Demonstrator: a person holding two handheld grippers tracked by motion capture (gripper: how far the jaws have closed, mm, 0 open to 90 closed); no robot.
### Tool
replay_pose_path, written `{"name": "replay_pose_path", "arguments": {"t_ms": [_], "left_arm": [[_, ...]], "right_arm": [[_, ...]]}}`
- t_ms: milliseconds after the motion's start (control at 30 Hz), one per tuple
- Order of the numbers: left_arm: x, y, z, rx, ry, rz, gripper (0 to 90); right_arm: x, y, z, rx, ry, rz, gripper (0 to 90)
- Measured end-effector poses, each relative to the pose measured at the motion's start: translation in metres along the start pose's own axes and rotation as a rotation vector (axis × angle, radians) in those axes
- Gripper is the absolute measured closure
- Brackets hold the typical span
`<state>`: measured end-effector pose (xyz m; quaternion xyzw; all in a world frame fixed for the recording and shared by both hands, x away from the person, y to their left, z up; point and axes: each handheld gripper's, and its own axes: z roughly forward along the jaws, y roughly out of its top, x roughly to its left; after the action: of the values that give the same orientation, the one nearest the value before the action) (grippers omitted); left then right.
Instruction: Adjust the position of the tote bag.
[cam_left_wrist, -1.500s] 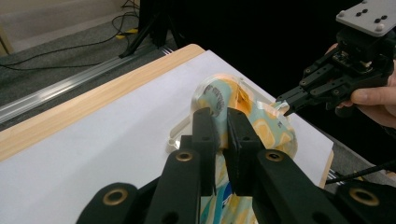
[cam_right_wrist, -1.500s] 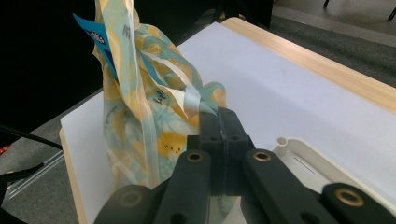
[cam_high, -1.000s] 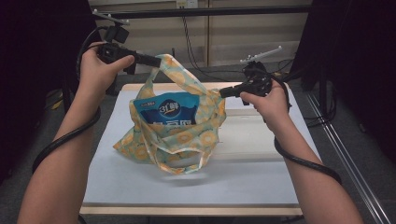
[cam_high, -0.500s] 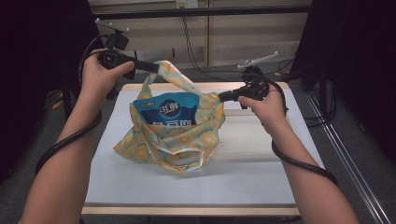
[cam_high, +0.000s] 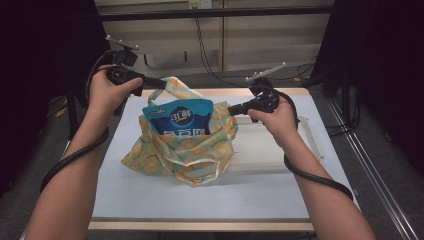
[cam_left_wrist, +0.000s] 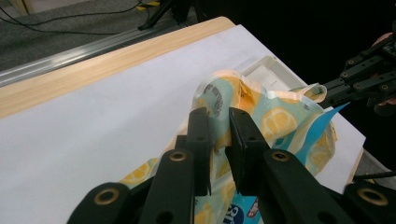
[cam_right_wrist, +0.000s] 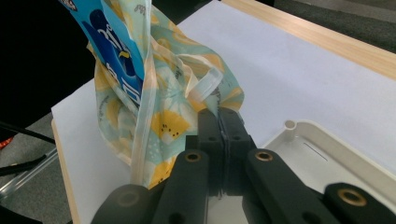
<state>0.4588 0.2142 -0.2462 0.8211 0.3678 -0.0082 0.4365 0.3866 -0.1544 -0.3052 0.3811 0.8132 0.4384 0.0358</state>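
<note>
From the high view, a lemon-print fabric bag (cam_high: 180, 150) stands on the white table (cam_high: 150, 200), its mouth stretched between two hand-held tools. A blue pouch (cam_high: 179, 118) stands upright inside, its top well above the rim. The left gripper (cam_high: 156, 83) grips the bag's far-left handle; the right gripper (cam_high: 231, 109) grips the rim on the opposite side. A white tray (cam_high: 270, 150) lies on the table just beside the bag, under the person's right hand (cam_high: 277, 117). How the jaws stand is too small to read from up here.

The left gripper view gives that detail: the left gripper (cam_left_wrist: 219, 126) has its two black jaws a narrow gap apart, with a fold of the bag (cam_left_wrist: 280, 121) bunched between them. The jaws have just been opening slightly, and the cloth looks to be pinched yet. Farther off, the right gripper (cam_left_wrist: 324, 91) bites the opposite edge, and a corner of the tray (cam_left_wrist: 266, 70) peeks out behind the bag.

The right gripper view shows the right gripper (cam_right_wrist: 219, 123) pressed together on a thin edge of the bag (cam_right_wrist: 173, 126), nearly flush. The pouch (cam_right_wrist: 112, 60) rises at upper left, and the tray's rim (cam_right_wrist: 327, 140) lies just to the right of the jaws.
</note>
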Motion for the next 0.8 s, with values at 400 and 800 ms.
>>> {"name": "replay_pose_path", "arguments": {"t_ms": [400,800], "left_arm": [[0.012,-0.019,-0.005,0.029,0.017,-0.035,81.8],[0.024,-0.037,-0.006,-0.003,0.035,-0.056,66.8]], "right_arm": [[0.01,0.001,0.016,0.017,0.017,-0.013,88.9],[0.014,0.003,0.025,0.02,0.027,-0.016,88.9]]}}
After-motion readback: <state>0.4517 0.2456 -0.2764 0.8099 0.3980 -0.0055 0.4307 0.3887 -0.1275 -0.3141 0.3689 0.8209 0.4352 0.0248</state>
